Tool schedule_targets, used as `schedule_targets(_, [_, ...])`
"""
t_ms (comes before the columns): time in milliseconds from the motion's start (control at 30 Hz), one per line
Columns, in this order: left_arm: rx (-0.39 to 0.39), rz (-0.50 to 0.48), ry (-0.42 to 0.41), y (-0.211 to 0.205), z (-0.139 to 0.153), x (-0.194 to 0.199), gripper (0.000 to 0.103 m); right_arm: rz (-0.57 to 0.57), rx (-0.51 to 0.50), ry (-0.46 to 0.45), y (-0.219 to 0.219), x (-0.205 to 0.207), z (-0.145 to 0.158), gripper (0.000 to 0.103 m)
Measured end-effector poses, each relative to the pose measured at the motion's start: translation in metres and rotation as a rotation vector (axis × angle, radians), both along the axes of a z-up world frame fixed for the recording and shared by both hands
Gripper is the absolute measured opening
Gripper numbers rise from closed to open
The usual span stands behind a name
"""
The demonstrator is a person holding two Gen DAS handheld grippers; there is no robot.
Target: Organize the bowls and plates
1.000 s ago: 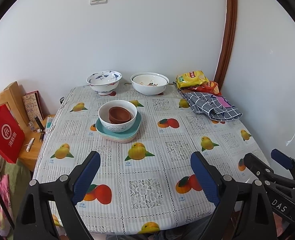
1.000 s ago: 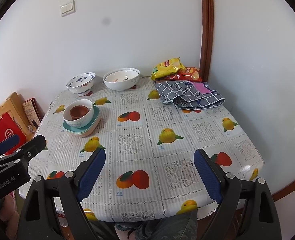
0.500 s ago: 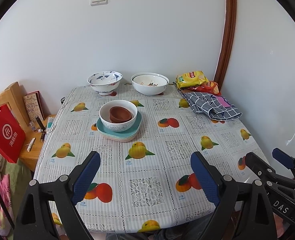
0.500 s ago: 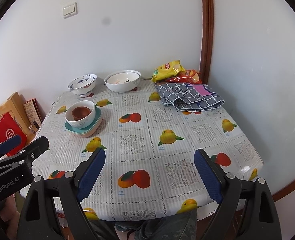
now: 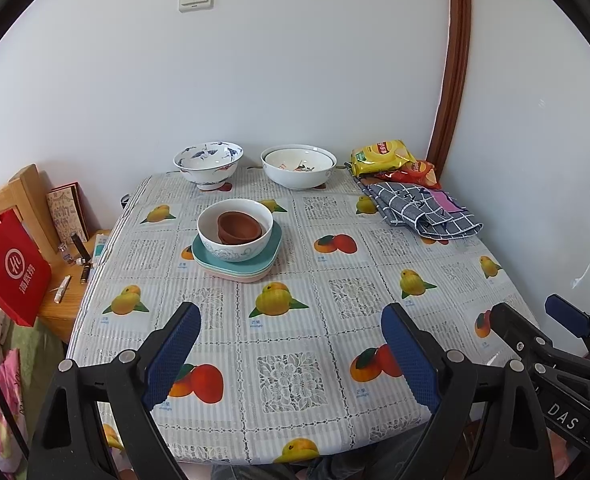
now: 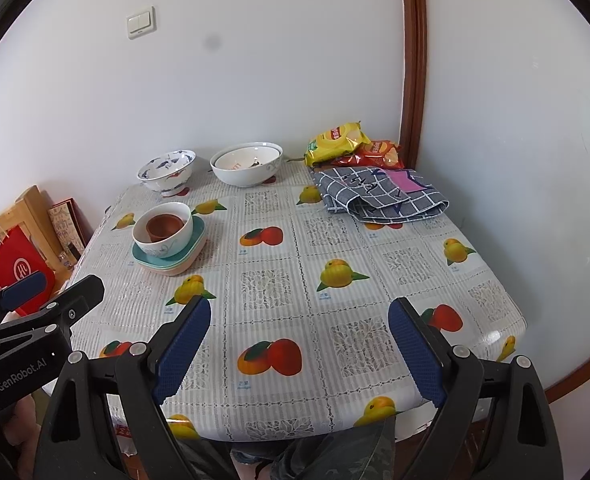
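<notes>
A small brown bowl sits inside a white bowl, which stands on stacked teal and pink plates left of the table's middle; the stack also shows in the right wrist view. A blue-patterned bowl and a wide white bowl stand at the far edge. My left gripper is open and empty above the table's near edge. My right gripper is open and empty beside it.
A folded grey checked cloth and snack bags lie at the far right corner. A red paper bag and a wooden side table with small items stand left of the table. Walls close the back and right.
Both grippers have drawn back and risen slightly, so the table looks a little farther. Nothing on the table has moved.
</notes>
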State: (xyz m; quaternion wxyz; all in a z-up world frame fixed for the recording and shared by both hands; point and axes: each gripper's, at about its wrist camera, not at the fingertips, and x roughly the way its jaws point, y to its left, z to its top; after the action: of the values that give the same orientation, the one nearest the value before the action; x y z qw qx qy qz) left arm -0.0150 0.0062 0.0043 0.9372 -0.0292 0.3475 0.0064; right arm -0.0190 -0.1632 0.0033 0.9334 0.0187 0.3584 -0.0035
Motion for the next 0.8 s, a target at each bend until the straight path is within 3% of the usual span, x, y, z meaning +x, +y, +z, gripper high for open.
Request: schedule_targets(800, [0.007,0.000,-0.002,0.0019,-0.0009,0.0002,0.092,-0.001,-0.003,-0.006,0.0000,-0.0003,0.0008,0.090])
